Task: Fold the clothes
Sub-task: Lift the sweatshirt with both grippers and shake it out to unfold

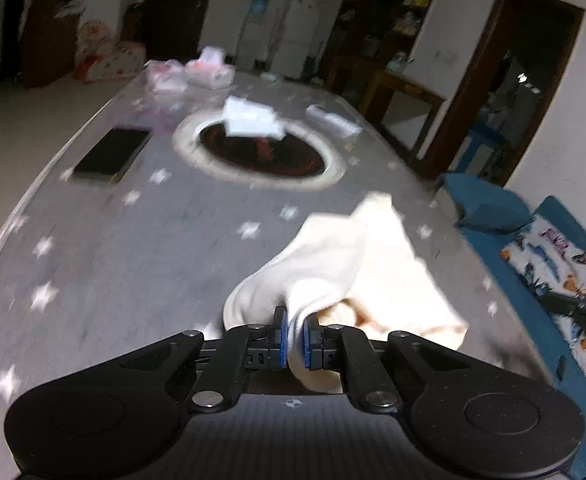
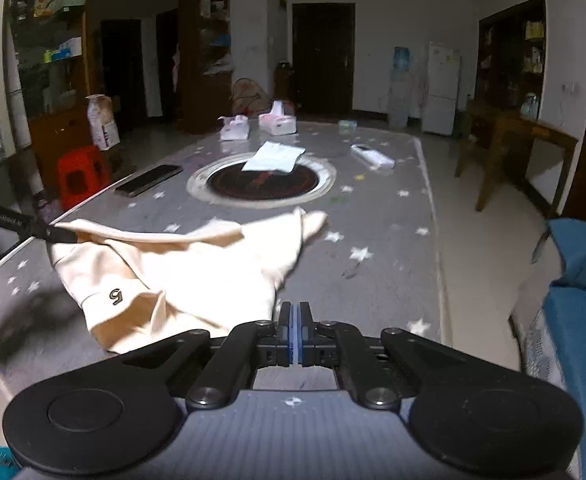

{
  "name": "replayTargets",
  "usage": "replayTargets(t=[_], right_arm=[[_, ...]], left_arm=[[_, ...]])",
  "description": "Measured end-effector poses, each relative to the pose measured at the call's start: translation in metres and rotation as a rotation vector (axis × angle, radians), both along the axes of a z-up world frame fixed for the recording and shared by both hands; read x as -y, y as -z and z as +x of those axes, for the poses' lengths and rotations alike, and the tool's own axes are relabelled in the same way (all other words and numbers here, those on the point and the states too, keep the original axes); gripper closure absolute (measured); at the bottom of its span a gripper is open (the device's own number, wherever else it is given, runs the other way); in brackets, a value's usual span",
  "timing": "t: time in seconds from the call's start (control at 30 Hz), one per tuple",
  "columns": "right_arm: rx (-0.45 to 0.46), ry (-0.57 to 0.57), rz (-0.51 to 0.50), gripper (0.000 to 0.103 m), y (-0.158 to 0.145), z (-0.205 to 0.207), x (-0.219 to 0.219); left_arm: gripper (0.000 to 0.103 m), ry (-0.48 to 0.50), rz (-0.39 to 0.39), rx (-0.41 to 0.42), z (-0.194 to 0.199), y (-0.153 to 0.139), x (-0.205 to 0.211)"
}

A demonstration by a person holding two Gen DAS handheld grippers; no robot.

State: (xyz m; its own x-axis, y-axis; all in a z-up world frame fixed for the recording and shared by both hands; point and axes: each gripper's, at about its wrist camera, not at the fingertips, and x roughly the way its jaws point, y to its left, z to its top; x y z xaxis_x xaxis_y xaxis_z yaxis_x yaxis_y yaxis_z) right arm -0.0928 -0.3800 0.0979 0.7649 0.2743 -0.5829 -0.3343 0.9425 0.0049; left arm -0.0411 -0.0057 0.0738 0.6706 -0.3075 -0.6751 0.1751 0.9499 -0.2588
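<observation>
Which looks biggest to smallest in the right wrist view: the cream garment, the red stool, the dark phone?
1. cream garment, though it lies nearest the camera
2. red stool
3. dark phone, a close call with the stool

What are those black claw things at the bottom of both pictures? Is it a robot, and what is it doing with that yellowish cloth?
It's no robot. A person holds one pincher tool in each hand, and a small camera on each tool looks out along its two fingers. One picture comes from the left gripper, the other from the right gripper.

The left one is pinching a cream garment between its blue pads; the job is folding clothes. The right one is closed too, at the cloth's edge, but I can't tell whether it holds any.

The cloth hangs over a grey table with white stars. Further back lie a dark phone, a paper on a round dark plate, and tissue packs.
</observation>
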Motion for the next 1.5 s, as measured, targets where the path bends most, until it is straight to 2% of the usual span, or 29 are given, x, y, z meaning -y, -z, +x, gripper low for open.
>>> replayTargets(t=[0.13, 0.2, 0.27, 0.37, 0.47, 0.5, 0.53, 0.57, 0.63, 0.73, 0.77, 0.83, 1.0, 1.13, 1.2, 1.23, 1.27, 1.3, 1.33, 1.4, 1.47, 1.5], right_arm=[[-0.043, -0.068, -0.013, 0.097, 0.012, 0.002, -0.019], [-0.057, -0.136, 0.005, 0.09, 0.017, 0.006, -0.036], [-0.056, -0.193, 0.007, 0.076, 0.021, 0.014, -0.057], [-0.066, -0.291, 0.002, 0.07, 0.026, 0.027, -0.091], [-0.065, -0.374, -0.015, 0.064, 0.029, 0.034, -0.121], [-0.066, -0.405, -0.026, 0.063, 0.032, 0.035, -0.132], [-0.066, -0.434, -0.037, 0.059, 0.034, 0.037, -0.142], [-0.068, -0.45, -0.046, 0.058, 0.037, 0.039, -0.148], [-0.068, -0.473, -0.074, 0.058, 0.047, 0.044, -0.165], [-0.072, -0.465, -0.102, 0.065, 0.058, 0.052, -0.176], [-0.075, -0.456, -0.107, 0.078, 0.061, 0.055, -0.177], [-0.091, -0.425, -0.095, 0.096, 0.064, 0.06, -0.172], [-0.013, -0.332, -0.098, 0.101, 0.048, 0.055, -0.142], [0.071, -0.194, -0.106, 0.103, 0.025, 0.05, -0.101], [0.093, -0.112, -0.107, 0.103, 0.015, 0.051, -0.078], [0.09, -0.085, -0.107, 0.103, 0.011, 0.05, -0.067], [0.079, -0.079, -0.095, 0.102, 0.009, 0.049, -0.06], [0.068, -0.073, -0.083, 0.101, 0.007, 0.047, -0.053], [0.055, -0.071, -0.072, 0.098, 0.006, 0.045, -0.047], [0.029, -0.122, -0.071, 0.094, 0.012, 0.041, -0.056], [0.011, -0.18, -0.074, 0.079, 0.021, 0.038, -0.07], [0.001, -0.209, -0.071, 0.076, 0.026, 0.039, -0.08]], left_arm=[[0.094, -0.041, -0.007, -0.034, -0.02, 0.014, -0.013], [0.094, -0.065, -0.015, -0.046, -0.025, 0.02, -0.018], [0.091, -0.086, -0.016, -0.051, -0.028, 0.024, -0.022], [0.089, -0.108, -0.017, -0.05, -0.034, 0.027, -0.024], [0.077, -0.126, -0.015, -0.046, -0.039, 0.028, -0.025], [0.067, -0.135, -0.013, -0.043, -0.04, 0.028, -0.024], [0.061, -0.141, -0.01, -0.037, -0.041, 0.028, -0.024], [0.06, -0.143, -0.009, -0.031, -0.042, 0.028, -0.024], [0.058, -0.138, -0.014, -0.024, -0.042, 0.027, -0.024], [0.057, -0.124, -0.009, -0.007, -0.04, 0.025, -0.022], [0.057, -0.117, -0.002, 0.002, -0.038, 0.025, -0.02], [0.056, -0.104, 0.014, 0.018, -0.033, 0.024, -0.016], [0.056, -0.06, 0.054, 0.045, -0.02, 0.025, -0.003], [0.058, -0.025, 0.1, 0.071, -0.015, 0.028, 0.008], [0.062, -0.013, 0.105, 0.077, -0.014, 0.029, 0.01], [0.067, -0.009, 0.106, 0.08, -0.014, 0.028, 0.01], [0.07, -0.005, 0.104, 0.084, -0.014, 0.028, 0.01], [0.081, -0.001, 0.101, 0.088, -0.014, 0.027, 0.01], [0.086, 0.002, 0.099, 0.091, -0.014, 0.026, 0.01], [0.09, 0.009, 0.094, 0.099, -0.014, 0.025, 0.01], [0.09, 0.004, 0.09, 0.104, -0.015, 0.022, 0.011], [0.09, 0.0, 0.089, 0.105, -0.016, 0.021, 0.01]])
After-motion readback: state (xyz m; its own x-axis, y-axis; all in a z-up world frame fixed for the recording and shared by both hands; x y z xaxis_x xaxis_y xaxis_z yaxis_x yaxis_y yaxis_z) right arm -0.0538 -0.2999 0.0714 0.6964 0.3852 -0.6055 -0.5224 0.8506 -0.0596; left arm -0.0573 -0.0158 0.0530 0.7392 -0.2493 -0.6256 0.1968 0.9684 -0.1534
